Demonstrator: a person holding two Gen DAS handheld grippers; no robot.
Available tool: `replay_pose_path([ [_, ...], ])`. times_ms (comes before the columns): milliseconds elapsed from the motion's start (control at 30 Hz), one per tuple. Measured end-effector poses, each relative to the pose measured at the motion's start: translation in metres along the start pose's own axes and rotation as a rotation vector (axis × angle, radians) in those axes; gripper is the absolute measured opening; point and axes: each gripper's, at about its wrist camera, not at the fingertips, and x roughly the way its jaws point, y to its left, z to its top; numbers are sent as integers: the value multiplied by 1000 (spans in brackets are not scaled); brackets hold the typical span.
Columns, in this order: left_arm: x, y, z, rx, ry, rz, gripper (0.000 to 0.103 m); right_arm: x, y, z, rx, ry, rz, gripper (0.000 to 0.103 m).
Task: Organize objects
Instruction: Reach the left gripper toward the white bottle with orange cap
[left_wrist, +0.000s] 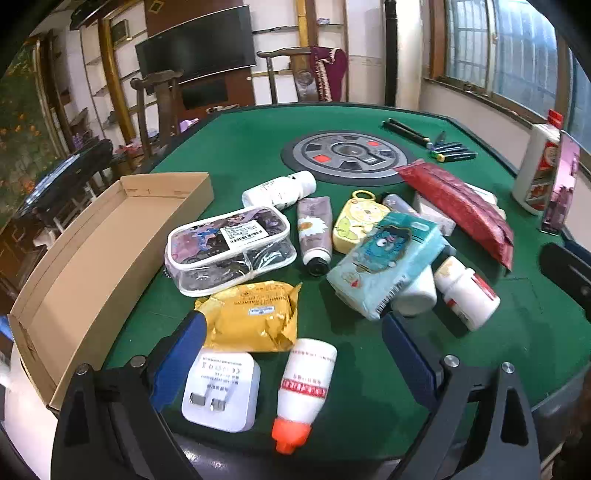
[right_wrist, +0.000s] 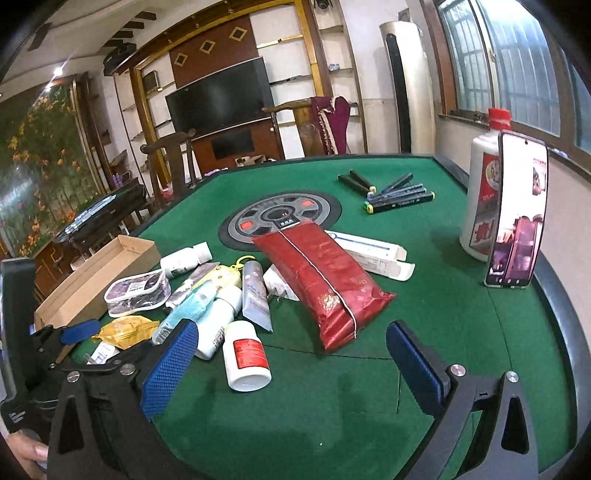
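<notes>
An open cardboard box (left_wrist: 92, 258) lies on the left of the green table (left_wrist: 240, 147), also in the right wrist view (right_wrist: 85, 280). A pile of small items lies beside it: a clear pouch (left_wrist: 229, 247), a yellow packet (left_wrist: 251, 317), a white charger (left_wrist: 221, 391), an orange-capped bottle (left_wrist: 306, 384), a teal tissue pack (left_wrist: 388, 258), a red pack (right_wrist: 325, 284), a white pill bottle (right_wrist: 245, 356). My left gripper (left_wrist: 291, 343) is open, with the charger and bottle between its fingers. My right gripper (right_wrist: 291, 358) is open over the pill bottle.
Several markers (right_wrist: 391, 192) lie at the far side. A white liquor bottle (right_wrist: 484, 184) and a propped phone (right_wrist: 517, 214) stand at the right edge. A round grey panel (right_wrist: 280, 218) sits mid-table. Chairs stand behind the table.
</notes>
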Motion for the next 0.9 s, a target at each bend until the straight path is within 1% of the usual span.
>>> replay_pose_path([
  [67, -14, 9, -3, -11, -32, -61, 96, 0, -1, -2, -2, 2, -9, 103],
  [100, -24, 19, -6, -27, -60, -86, 96, 0, -1, -3, -8, 2, -14, 103],
  [167, -38, 32, -10, -42, -81, -117, 96, 2, -1, -4, -17, 3, -27, 103],
  [267, -47, 41, -18, -45, -54, -188, 96, 7, 0, -6, -11, 19, -12, 103],
  [300, -48, 40, -23, -38, -38, -220, 96, 10, 0, -6, -9, 25, -5, 103],
  [367, -45, 34, -29, -14, -10, -252, 96, 12, 3, -6, -13, 31, 2, 103],
  [433, -36, 25, -34, 9, 26, -257, 90, 12, 5, -6, -20, 31, 6, 103],
  [500, -28, 19, -36, 21, 51, -256, 74, 11, 6, -7, -25, 33, 6, 103],
  [567, -27, 16, -35, 27, 36, -253, 70, 11, 6, -7, -25, 36, 1, 103],
  [633, -27, 15, -33, 19, 29, -271, 68, 12, 4, -8, -18, 41, -4, 103],
  [700, -28, 14, -31, 16, 21, -281, 64, 13, 4, -8, -13, 43, -5, 103],
  [833, -32, 9, -27, 35, 10, -306, 63, 16, 5, -8, -14, 50, -5, 103],
  [900, -33, 3, -24, 41, 8, -321, 61, 17, 7, -8, -14, 52, -1, 103],
])
